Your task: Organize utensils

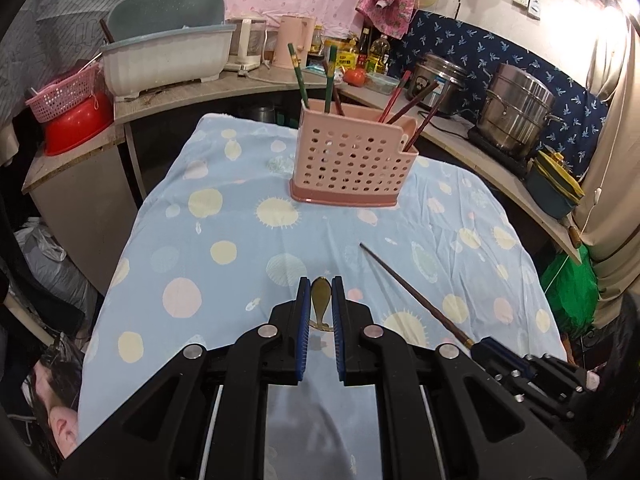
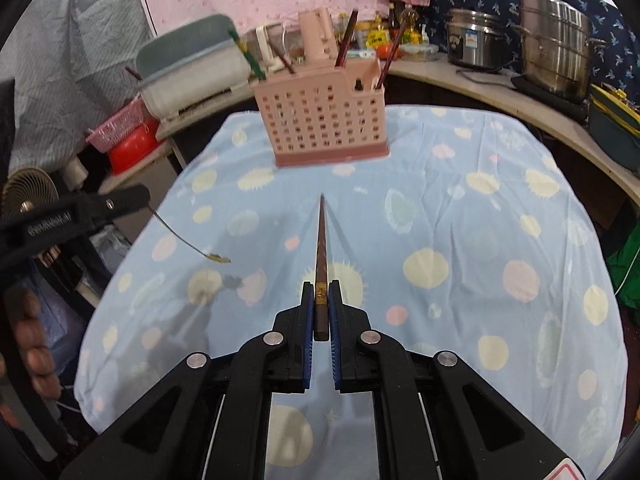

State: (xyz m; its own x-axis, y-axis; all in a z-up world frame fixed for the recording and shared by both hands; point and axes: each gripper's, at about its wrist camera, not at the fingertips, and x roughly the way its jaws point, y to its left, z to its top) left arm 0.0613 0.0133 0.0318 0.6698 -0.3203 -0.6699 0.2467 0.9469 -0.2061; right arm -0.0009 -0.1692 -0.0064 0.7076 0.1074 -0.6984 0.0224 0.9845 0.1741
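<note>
Here the left gripper (image 1: 321, 292) has its jaws clamped on a small brass-coloured spoon (image 1: 321, 300), held above the blue spotted tablecloth (image 1: 224, 240), while the right gripper (image 2: 321, 300) pinches the thick end of a dark brown chopstick (image 2: 321, 256) whose tip points toward the pink perforated utensil holder (image 2: 326, 120). That holder stands upright at the far end of the table, well apart from both grippers, with several green and reddish chopsticks (image 1: 396, 98) leaning inside it.
</note>
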